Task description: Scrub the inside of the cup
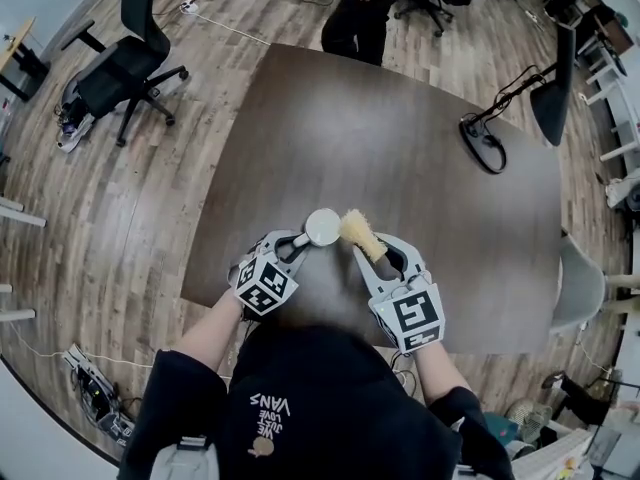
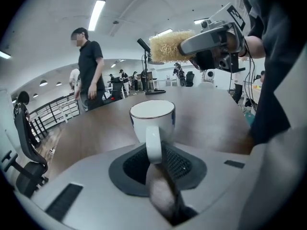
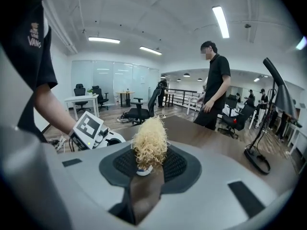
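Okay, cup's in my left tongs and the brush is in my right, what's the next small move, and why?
Probably bring the brush over the cup and lower its bristles into the opening. The left tongs grip the cup's handle, with the cup upright and seemingly on the table. The right tongs hold the brush beside and above the rim, outside the cup.

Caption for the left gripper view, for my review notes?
Left gripper grips the white cup by its handle; right gripper holds a straw-coloured brush close by, above the brown table.
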`<state>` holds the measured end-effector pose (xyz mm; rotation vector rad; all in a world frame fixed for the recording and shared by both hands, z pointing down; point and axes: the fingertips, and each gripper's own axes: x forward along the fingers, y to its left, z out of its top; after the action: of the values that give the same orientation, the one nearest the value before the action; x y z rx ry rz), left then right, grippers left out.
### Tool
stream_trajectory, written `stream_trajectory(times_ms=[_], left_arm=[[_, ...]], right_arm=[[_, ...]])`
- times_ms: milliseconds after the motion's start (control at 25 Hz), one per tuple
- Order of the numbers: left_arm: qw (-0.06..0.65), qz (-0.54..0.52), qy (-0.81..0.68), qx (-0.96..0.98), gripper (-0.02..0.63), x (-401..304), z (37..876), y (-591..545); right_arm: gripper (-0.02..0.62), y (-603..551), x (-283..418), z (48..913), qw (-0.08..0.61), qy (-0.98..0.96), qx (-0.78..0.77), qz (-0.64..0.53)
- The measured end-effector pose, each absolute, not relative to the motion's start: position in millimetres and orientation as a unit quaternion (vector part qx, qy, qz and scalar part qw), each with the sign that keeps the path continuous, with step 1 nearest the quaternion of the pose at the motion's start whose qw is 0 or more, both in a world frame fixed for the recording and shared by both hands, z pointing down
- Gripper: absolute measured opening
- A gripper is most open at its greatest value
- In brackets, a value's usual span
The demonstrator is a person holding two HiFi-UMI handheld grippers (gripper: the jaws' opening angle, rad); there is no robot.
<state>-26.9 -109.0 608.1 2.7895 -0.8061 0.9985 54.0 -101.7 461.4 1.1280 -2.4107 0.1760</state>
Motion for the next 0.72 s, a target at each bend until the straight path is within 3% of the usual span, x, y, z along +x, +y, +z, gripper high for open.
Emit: stream_trajectory(times_ms=[440, 720], left_arm=[[-0.096, 0.391, -0.225, 0.887, 0.078, -15, 599, -104], [-0.118, 0.402, -0.215, 0.882, 0.077, -8, 594, -103]], right_arm=[[0.112, -98, 40, 526, 0.492, -0.838, 0.222, -0.08], [0.112, -98, 34, 553, 0.549, -0.812, 0.16, -0.116]])
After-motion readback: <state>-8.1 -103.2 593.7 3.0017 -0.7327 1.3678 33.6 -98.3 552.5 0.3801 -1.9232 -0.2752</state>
